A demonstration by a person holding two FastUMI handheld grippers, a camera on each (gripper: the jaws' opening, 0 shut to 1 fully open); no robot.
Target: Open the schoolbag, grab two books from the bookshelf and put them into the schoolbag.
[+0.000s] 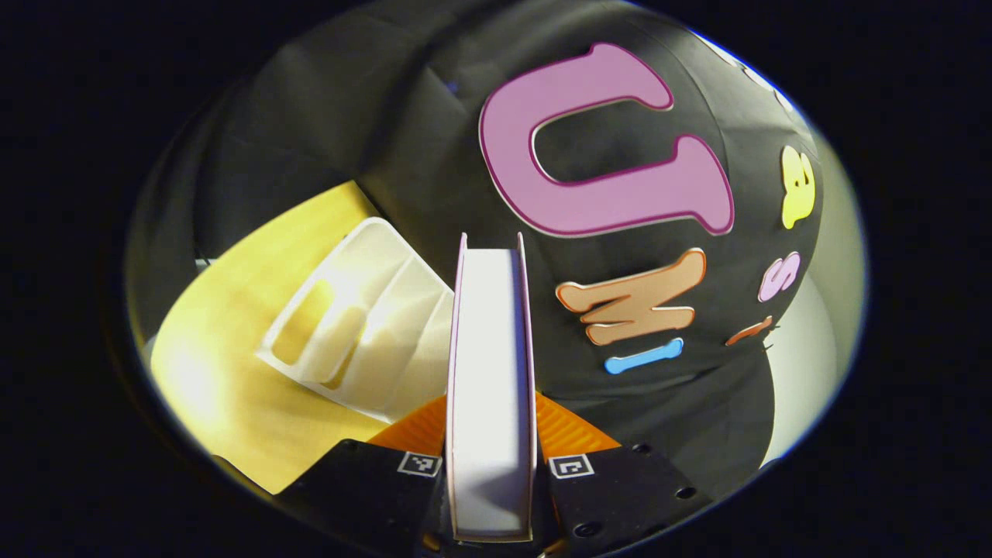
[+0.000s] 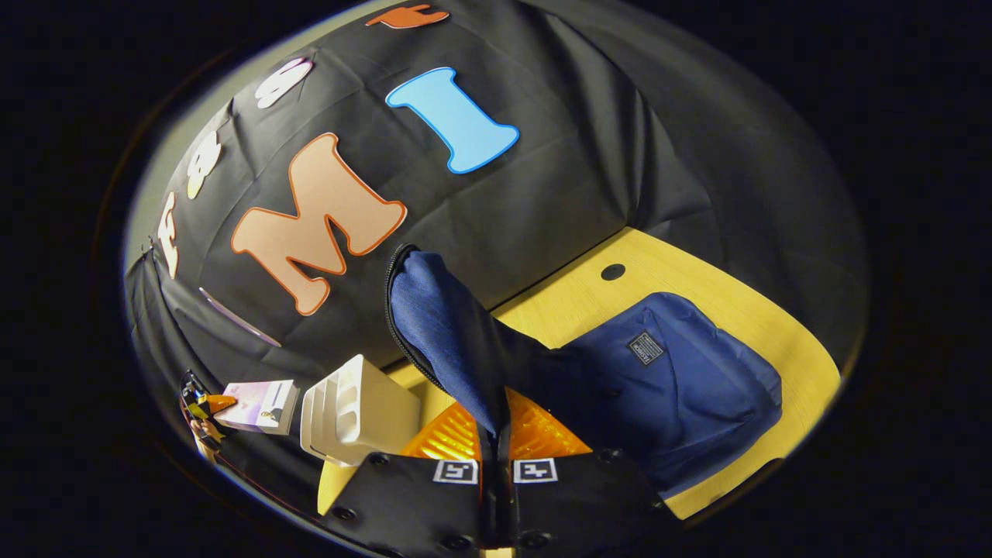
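Left tool (image 1: 491, 453): fingers clamped on a book (image 1: 490, 372), one on each cover, page edge facing the camera. Book is held upright, lifted off the desk (image 1: 225, 372), in front of the booth wall. White bookshelf (image 1: 360, 325) stands on the desk just left of and behind the book, its slots look bare from this angle.

Right tool (image 2: 496, 473): fingers together, pinching the schoolbag's flap (image 2: 442, 325) between them. Flap is pulled up, zipper edge visible along its left side. The rest of the blue schoolbag (image 2: 682, 387) lies flat on the desk (image 2: 783, 333) to the right, small label patch on its front.

In the right gripper view the bookshelf (image 2: 356, 411) sits left of the flap, near the desk's edge. Farther left, the left tool (image 2: 203, 407) holds the book (image 2: 260, 404), well apart from the bag, beside the shelf.
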